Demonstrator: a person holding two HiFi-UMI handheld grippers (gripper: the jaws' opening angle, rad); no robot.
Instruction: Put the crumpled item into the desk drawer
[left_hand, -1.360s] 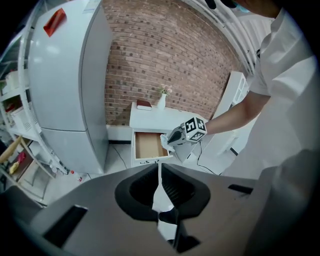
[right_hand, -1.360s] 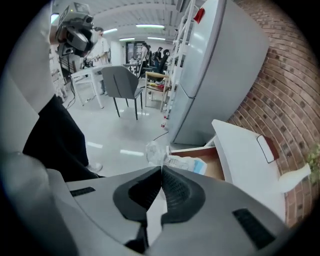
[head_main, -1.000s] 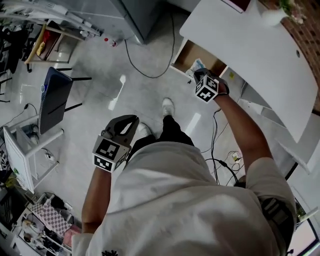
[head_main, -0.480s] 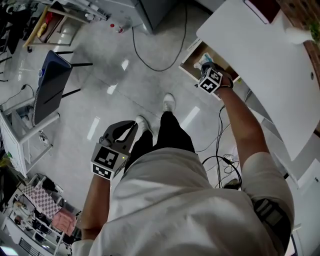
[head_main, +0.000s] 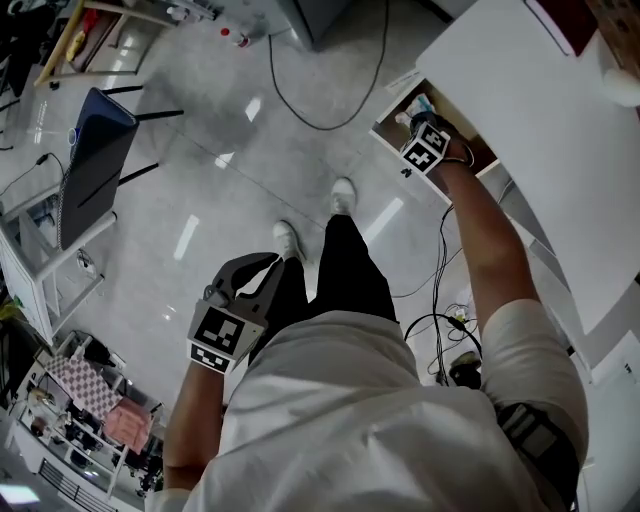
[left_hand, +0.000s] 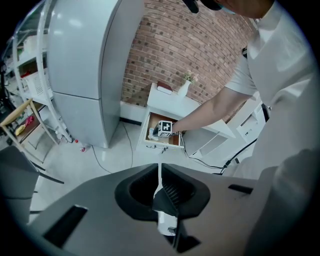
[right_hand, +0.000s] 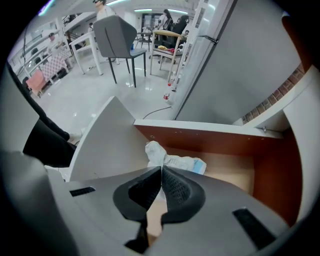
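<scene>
The crumpled white and blue item (right_hand: 172, 159) hangs just past my right gripper (right_hand: 161, 169), whose jaws are shut on its near edge. It sits low inside the open wooden drawer (right_hand: 227, 172), close to the drawer's left wall. In the head view the right gripper (head_main: 417, 128) reaches into the drawer (head_main: 482, 152) under the white desk (head_main: 540, 120), with the item (head_main: 419, 104) showing beyond the marker cube. My left gripper (head_main: 265, 265) stays by the person's hip, shut and empty (left_hand: 159, 172). From there the drawer (left_hand: 155, 120) is far ahead.
Black cables (head_main: 300, 100) run over the grey floor, and more cables (head_main: 445, 330) lie below the desk. A dark chair (head_main: 90, 170) stands at the left. The person's shoes (head_main: 343, 193) are in front of the drawer. A tall grey cabinet (left_hand: 80, 65) stands left of the desk.
My right gripper has reached farther forward and into the drawer with the crumpled item. The left gripper has kept its place by the hip.
</scene>
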